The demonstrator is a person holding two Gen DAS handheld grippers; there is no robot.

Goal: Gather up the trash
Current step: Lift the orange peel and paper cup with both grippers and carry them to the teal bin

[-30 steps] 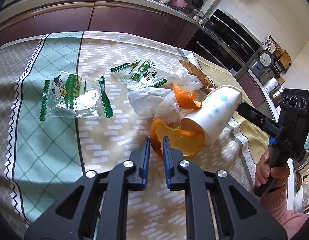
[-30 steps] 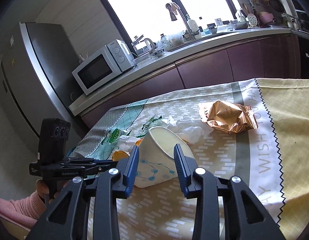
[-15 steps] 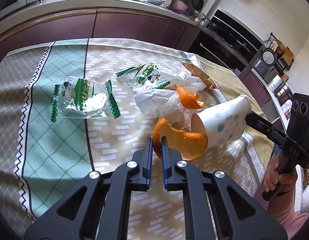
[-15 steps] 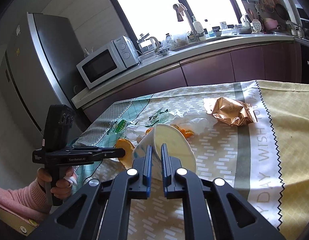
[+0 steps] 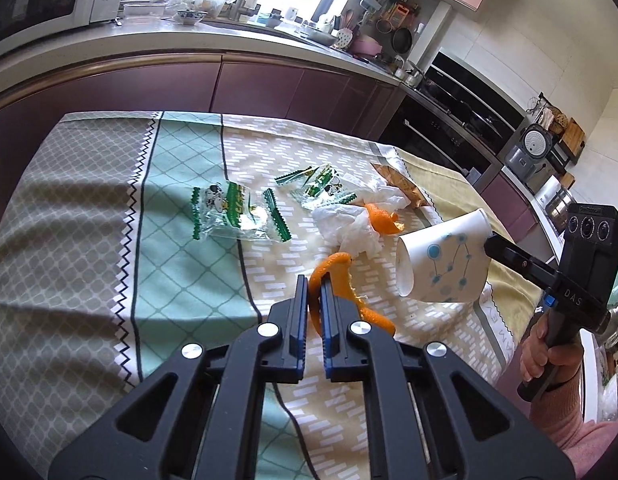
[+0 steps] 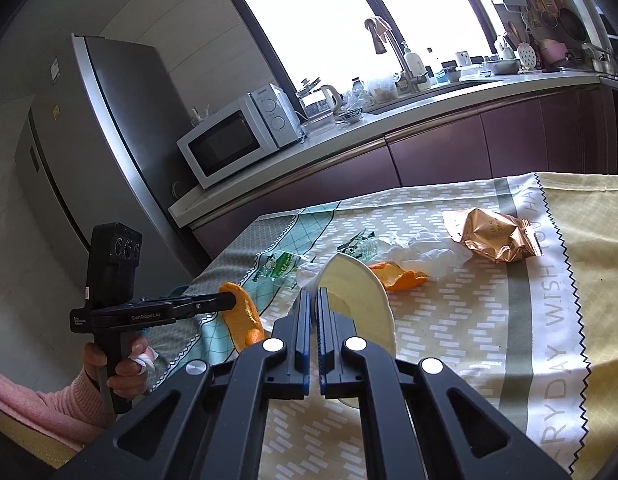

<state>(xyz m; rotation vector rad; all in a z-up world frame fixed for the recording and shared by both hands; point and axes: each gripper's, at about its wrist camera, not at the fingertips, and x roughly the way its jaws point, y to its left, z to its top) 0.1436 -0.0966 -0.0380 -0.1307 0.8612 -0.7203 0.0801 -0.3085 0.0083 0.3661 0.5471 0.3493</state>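
Note:
My left gripper (image 5: 313, 284) is shut on a large orange peel (image 5: 341, 280) and holds it above the tablecloth; the peel also shows in the right wrist view (image 6: 243, 316). My right gripper (image 6: 313, 300) is shut on the rim of a white paper cup (image 6: 359, 300) with blue dots, lifted and tilted on its side; in the left wrist view the cup (image 5: 445, 260) has its mouth facing the peel. A second orange peel (image 5: 379, 218), crumpled white tissue (image 5: 349, 224), two clear green-printed wrappers (image 5: 233, 212) (image 5: 325, 186) and a gold foil packet (image 6: 495, 234) lie on the table.
A patterned tablecloth (image 5: 89, 240) covers the table. Behind it runs a kitchen counter (image 5: 189, 44) with a microwave (image 6: 237, 136) and sink tap (image 6: 383, 40). A steel fridge (image 6: 81, 152) stands at the left in the right wrist view.
Both grippers closed, the left on the orange peel and the right on the cup rim. Both lifted their loads off the table; the peel now hangs upright beside the cup's mouth.

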